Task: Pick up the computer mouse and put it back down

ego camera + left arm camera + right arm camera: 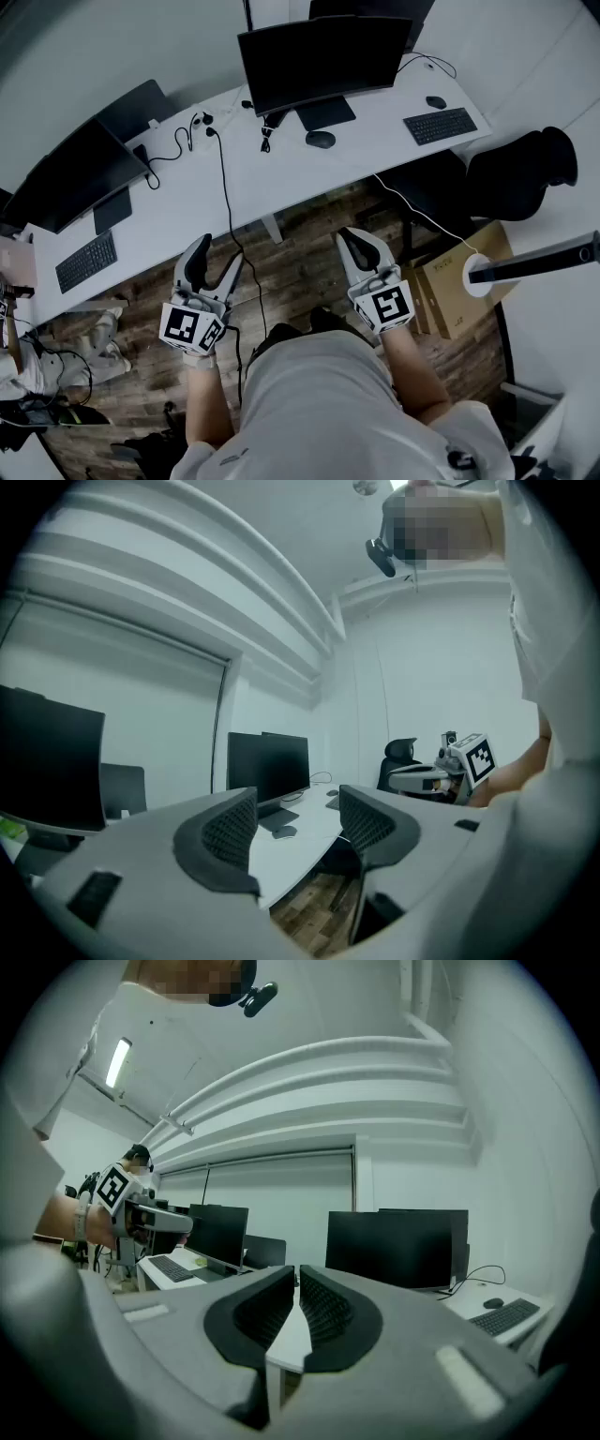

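Observation:
A dark computer mouse [320, 139] lies on the long white desk [281, 178], just in front of the middle monitor's stand. A second mouse [436, 101] sits beside the right keyboard [440, 125]. Both grippers hang level over the wooden floor, well short of the desk. My left gripper [214, 265] stands open with nothing between its jaws; in the left gripper view the middle mouse [284, 832] shows far off between the jaws of that gripper [298, 810]. My right gripper [359, 250] is shut and empty. In the right gripper view [297, 1283] the second mouse [493, 1303] lies far right.
Three monitors stand on the desk, the middle one [323, 61] behind the mouse. A keyboard [86, 262] lies at the left end and cables [223, 178] trail off the front edge. A black office chair [520, 173] and a cardboard box [464, 281] stand on the right.

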### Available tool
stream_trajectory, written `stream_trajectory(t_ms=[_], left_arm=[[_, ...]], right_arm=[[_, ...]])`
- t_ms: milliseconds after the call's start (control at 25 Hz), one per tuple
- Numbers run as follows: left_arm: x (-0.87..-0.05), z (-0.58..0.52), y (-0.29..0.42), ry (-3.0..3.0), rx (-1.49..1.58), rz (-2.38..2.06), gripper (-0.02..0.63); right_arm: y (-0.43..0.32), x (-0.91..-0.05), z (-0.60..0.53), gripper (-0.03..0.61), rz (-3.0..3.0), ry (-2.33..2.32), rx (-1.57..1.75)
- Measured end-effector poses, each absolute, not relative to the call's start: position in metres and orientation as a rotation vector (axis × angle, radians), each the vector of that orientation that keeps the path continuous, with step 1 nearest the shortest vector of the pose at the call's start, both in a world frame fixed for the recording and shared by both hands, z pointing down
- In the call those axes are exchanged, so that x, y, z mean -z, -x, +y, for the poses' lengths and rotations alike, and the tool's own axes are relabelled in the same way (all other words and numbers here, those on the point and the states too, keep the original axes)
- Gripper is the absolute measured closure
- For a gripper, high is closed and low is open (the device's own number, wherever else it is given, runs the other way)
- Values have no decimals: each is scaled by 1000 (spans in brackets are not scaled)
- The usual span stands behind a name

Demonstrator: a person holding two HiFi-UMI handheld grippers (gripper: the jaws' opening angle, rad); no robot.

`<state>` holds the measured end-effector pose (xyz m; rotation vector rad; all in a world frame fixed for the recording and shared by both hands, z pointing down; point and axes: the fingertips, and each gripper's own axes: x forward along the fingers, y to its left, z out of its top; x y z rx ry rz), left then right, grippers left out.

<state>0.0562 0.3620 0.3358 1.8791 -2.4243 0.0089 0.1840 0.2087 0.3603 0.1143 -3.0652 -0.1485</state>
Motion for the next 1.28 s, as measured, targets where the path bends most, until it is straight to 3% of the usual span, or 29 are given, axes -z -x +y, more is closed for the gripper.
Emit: stream_trajectory(t_ms=[600, 1280], left_arm=[[-360, 299, -56, -1750, -53, -2448, 357], [-392, 265, 130, -1814, -26, -2311, 359]], right_arm=[[-160, -374, 158, 566, -3071, 126, 50], [29, -394, 138, 566, -2992, 100, 75]])
